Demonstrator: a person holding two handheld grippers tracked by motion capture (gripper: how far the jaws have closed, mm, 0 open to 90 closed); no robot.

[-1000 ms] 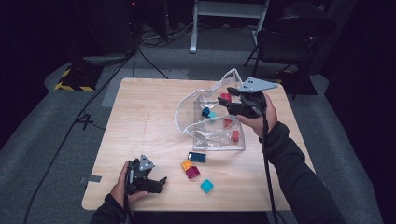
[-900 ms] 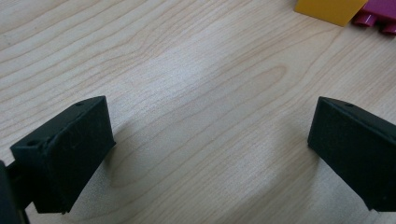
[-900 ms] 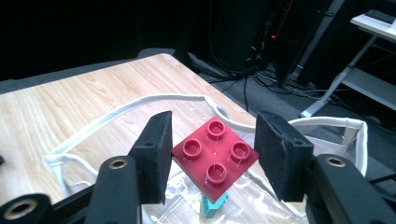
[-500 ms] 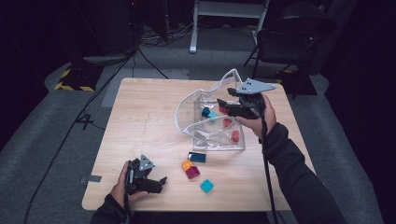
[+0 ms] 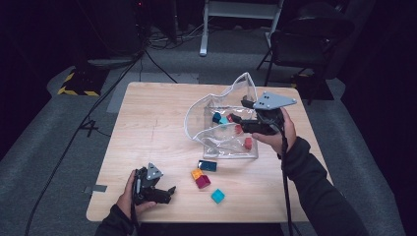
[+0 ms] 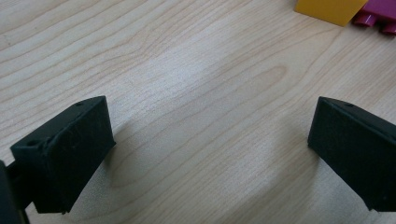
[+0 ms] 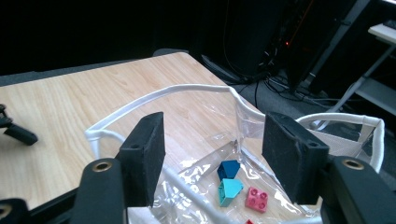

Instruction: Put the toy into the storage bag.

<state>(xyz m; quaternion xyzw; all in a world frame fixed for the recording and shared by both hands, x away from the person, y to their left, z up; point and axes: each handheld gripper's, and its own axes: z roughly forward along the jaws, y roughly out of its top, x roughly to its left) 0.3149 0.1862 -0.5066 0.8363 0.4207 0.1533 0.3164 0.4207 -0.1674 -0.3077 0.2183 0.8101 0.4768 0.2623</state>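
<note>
**Block drop into the clear bag: right tool just let go, four blocks left on the bench**

Right tool (image 5: pixel 235 117) hovers over the mouth of the clear bag (image 5: pixel 223 142), which sits toward the right of the bench (image 5: pixel 147 123). Its jaws have just been opening and now stand about half apart with nothing between them. In the right gripper view the bag's white rim (image 7: pixel 159 95) arches just beyond the jaws, and a dark blue block (image 7: pixel 229 169), a teal block (image 7: pixel 229 190) and a pink block (image 7: pixel 256 198) lie on the bag floor below.

Left tool (image 5: pixel 167 191) rests low at the near left edge, jaws wide, empty, bare wood between them.

Waiting on the bench in front of the bag: a blue block (image 5: pixel 207 165), a yellow block (image 5: pixel 196 174) touching a magenta block (image 5: pixel 203 182), and a teal cube (image 5: pixel 218 196) nearest the edge.

Judgement: the step in hand is the release. Next, lift the right tool clear of the rim without snagging it, then go for one loose block; the lone teal cube looks the easiest pick.
</note>
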